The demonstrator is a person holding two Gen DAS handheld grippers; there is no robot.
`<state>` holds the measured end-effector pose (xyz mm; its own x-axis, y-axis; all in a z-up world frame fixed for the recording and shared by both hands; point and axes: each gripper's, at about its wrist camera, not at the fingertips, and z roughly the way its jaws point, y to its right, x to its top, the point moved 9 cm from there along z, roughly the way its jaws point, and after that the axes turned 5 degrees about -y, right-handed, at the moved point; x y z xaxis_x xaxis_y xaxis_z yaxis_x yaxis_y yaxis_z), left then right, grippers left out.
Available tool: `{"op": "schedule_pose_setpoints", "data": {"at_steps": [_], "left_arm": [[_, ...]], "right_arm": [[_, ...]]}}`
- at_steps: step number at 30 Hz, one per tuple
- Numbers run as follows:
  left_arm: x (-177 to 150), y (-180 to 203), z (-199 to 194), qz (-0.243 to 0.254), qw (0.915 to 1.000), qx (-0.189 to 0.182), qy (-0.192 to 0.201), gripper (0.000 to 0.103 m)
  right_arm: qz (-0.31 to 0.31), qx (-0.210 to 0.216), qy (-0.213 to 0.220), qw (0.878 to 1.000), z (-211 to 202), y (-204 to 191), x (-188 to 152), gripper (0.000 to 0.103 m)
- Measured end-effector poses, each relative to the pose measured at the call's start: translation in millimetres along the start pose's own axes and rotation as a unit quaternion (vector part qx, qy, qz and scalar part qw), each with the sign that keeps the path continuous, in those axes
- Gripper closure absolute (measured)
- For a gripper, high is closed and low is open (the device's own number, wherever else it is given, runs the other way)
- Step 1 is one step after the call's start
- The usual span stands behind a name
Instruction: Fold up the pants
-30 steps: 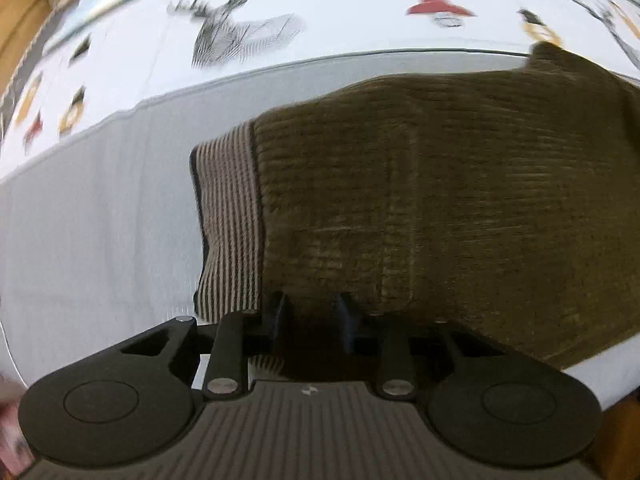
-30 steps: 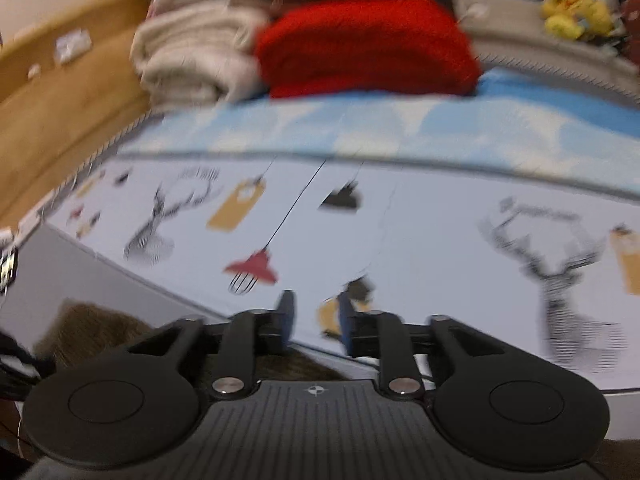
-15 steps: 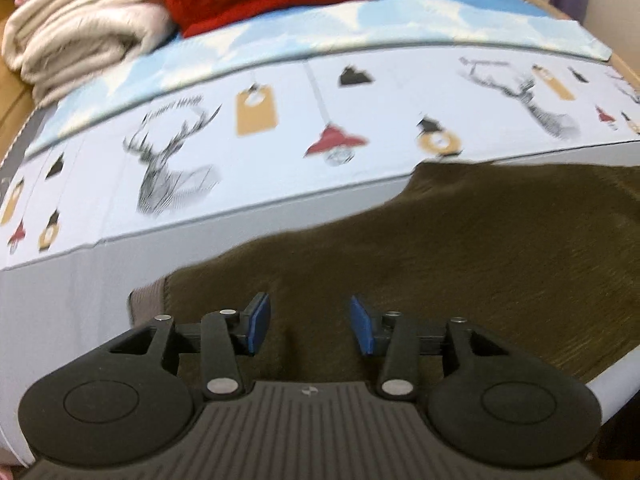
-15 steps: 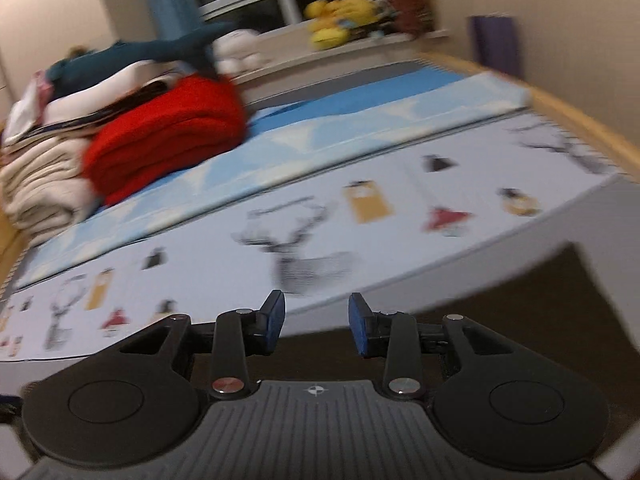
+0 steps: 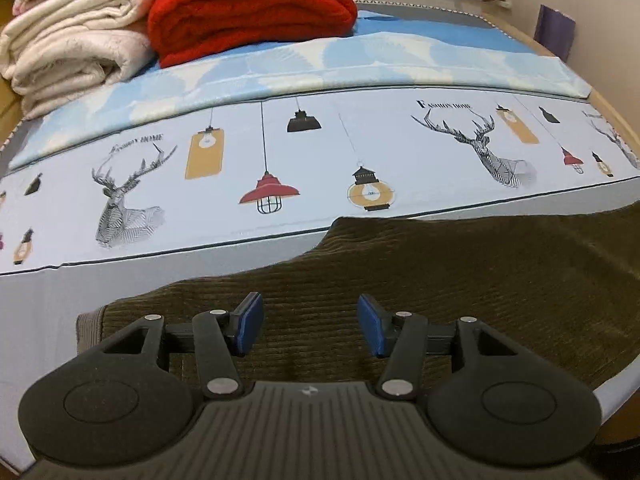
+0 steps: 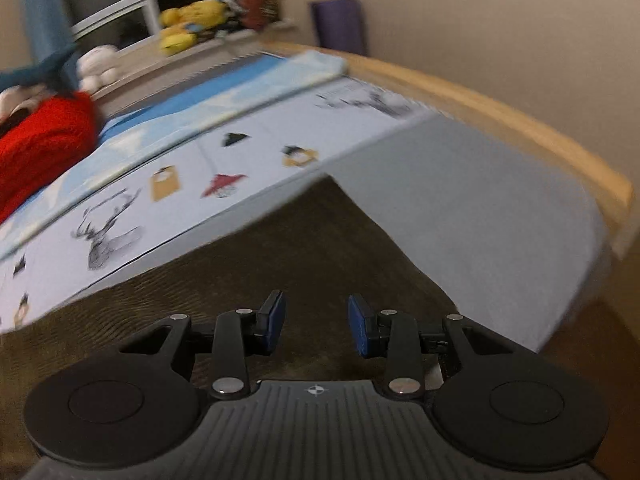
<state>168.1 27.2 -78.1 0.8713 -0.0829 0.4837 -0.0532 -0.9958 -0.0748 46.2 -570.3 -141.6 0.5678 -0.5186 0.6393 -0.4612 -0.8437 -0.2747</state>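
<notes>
Both the left gripper [image 5: 310, 324] and right gripper [image 6: 316, 324] hover low over the dark olive corduroy pants [image 5: 440, 280] on the bed [image 5: 320, 168], jaws apart and empty.

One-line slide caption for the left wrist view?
Left gripper open above brown corduroy pants lying on the printed bedsheet.

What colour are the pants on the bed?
Dark olive-brown corduroy pants, clearest in the left wrist view.
</notes>
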Motion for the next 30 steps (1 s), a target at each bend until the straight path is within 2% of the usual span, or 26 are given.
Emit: {"op": "schedule_pose_setpoints", "data": {"at_steps": [2,5,7,8,12,14,18,30], "left_arm": [[5.5,12.5,-14.5,0.018,0.9994,0.008,0.027,0.045],[-0.1,28.0,-19.4,0.007,0.9987,-0.018,0.047,0.042],[-11.8,37.8,-10.0,0.019,0.9987,-0.035,0.031,0.042],[-15.2,40.3,-4.0,0.029,0.9990,-0.029,0.016,0.043],[-7.9,30.5,2.1,0.034,0.9990,-0.006,0.029,0.043],[-8.3,22.3,8.3,0.024,0.9996,-0.002,0.018,0.043],[-10.1,8.3,12.9,-0.009,0.9997,-0.021,0.002,0.042],[-15.6,-2.1,9.9,-0.017,0.9997,-0.018,-0.003,0.041]], "right_arm": [[0.020,0.001,0.000,1.000,-0.3,11.2,-1.3,0.066],[0.032,0.003,-0.001,0.999,2.2,13.3,-3.0,0.066],[0.029,0.004,-0.002,1.000,3.9,10.1,-2.9,0.066],[0.026,0.004,-0.003,1.000,5.4,7.6,-3.0,0.066],[0.005,0.006,-0.007,1.000,7.6,-4.7,-1.5,0.066],[-0.007,0.006,-0.008,1.000,8.3,-11.4,-2.4,0.066],[-0.019,0.006,-0.011,1.000,9.5,-16.5,-3.4,0.066],[0.032,-0.001,-0.020,0.999,11.8,1.1,-4.4,0.066]]}}
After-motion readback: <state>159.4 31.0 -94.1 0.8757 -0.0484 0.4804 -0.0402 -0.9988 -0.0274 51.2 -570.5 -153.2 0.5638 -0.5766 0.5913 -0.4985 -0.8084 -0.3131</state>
